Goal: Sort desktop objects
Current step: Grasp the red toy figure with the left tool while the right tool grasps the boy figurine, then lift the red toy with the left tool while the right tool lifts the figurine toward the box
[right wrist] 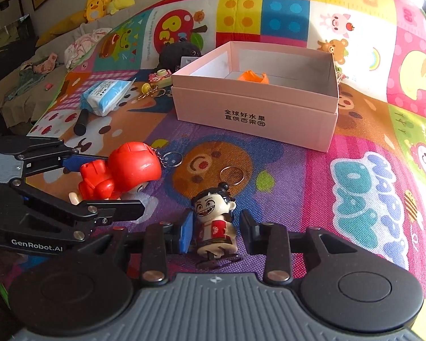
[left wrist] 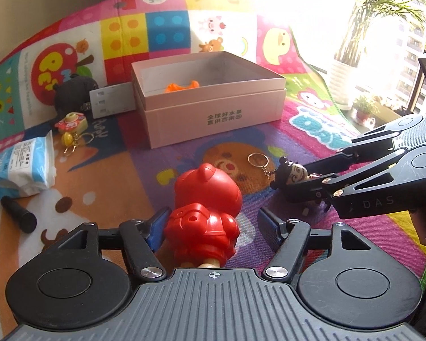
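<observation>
Left wrist: my left gripper (left wrist: 213,224) had its fingers spread around the red figure (left wrist: 206,207); beyond them, the pink box (left wrist: 213,108) held only an orange toy (left wrist: 181,86).

Right wrist: my right gripper (right wrist: 215,228) stood spread beside the grinning figure (right wrist: 214,221), ungrasped; most sorting remained, I judged.

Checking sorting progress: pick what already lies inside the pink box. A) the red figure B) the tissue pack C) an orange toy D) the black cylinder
C: an orange toy lies on the floor of the pink box; the red figure, tissue pack and black cylinder are all out on the mat.
</observation>
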A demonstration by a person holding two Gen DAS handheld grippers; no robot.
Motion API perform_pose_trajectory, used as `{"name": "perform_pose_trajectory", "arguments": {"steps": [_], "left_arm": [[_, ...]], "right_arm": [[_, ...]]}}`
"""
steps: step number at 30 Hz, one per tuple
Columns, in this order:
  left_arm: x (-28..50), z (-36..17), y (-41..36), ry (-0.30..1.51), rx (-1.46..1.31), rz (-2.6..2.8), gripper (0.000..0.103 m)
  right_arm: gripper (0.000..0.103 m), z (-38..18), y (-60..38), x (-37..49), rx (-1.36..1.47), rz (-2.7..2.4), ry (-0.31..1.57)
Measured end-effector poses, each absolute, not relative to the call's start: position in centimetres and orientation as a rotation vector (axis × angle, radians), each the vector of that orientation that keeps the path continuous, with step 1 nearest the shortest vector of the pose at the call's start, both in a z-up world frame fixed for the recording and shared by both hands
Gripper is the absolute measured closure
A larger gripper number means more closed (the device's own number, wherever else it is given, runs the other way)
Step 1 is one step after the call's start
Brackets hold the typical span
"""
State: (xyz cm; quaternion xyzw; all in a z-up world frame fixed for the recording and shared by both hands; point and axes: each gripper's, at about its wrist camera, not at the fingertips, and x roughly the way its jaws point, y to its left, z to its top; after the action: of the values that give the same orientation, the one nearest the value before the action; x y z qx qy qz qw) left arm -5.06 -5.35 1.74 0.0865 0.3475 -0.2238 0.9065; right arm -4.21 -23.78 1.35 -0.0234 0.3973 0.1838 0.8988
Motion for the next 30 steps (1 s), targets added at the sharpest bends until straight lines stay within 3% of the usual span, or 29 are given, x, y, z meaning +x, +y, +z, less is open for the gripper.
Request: {"name": "perform_pose_trajectory", "arguments": {"steps": [3,6,8,10,19,30], "left_arm": [[-4.6,1.4,-5.4,0.728,0.183,-0.457,0.032],[-4.2,0.9,-5.5,0.735,0.193,-0.449,0.039],[-4.2,0.9,-5.4,0.731,0.201,-0.435,0.049],[-4.2,0.9,-5.4,0.732,0.202,-0.435,0.049],[-5.4,3.8,-5.0,0.661,0.216,-0.442,0.049],[-0.7,12.4,-8.3,0.372,0.215,-0.466,0.049]], "right_arm": [[0.064,1.2,-23.5,-4.2,-0.063,0.382,0.82],[0.064,1.1,-23.3,-4.2,-0.079,0.376,0.82],[0.067,1.2,-23.2,-4.2,-0.094,0.368,0.824],[0.074,1.4,-23.2,-4.4,-0.102,0.375,0.833],[0.075,3.4,-25.0,-5.1,-0.019,0.382,0.808],[0.075,12.8,-30.4,-6.3,0.141,0.326,0.461]]}}
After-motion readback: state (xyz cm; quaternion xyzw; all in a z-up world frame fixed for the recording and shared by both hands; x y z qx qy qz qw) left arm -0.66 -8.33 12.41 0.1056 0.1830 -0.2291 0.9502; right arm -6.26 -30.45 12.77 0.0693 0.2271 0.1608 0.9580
